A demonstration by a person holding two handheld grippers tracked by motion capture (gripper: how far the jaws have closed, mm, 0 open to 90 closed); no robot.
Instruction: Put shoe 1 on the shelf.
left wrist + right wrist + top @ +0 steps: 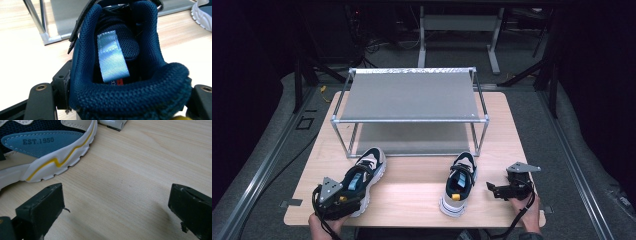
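Gripping the left shoe (362, 177) by its heel, left gripper (334, 197) clamped; right gripper (507, 189) open, empty. Lift level, clear the rack (409, 120) frame.

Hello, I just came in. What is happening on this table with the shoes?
A person works at a wooden table with a gripper in each hand. The left gripper is closed around the heel collar of the left shoe. The right gripper is open above bare wood beside the right shoe, holding nothing. Both shoes stand in front of a two-level metal rack, whose shelves carry nothing.
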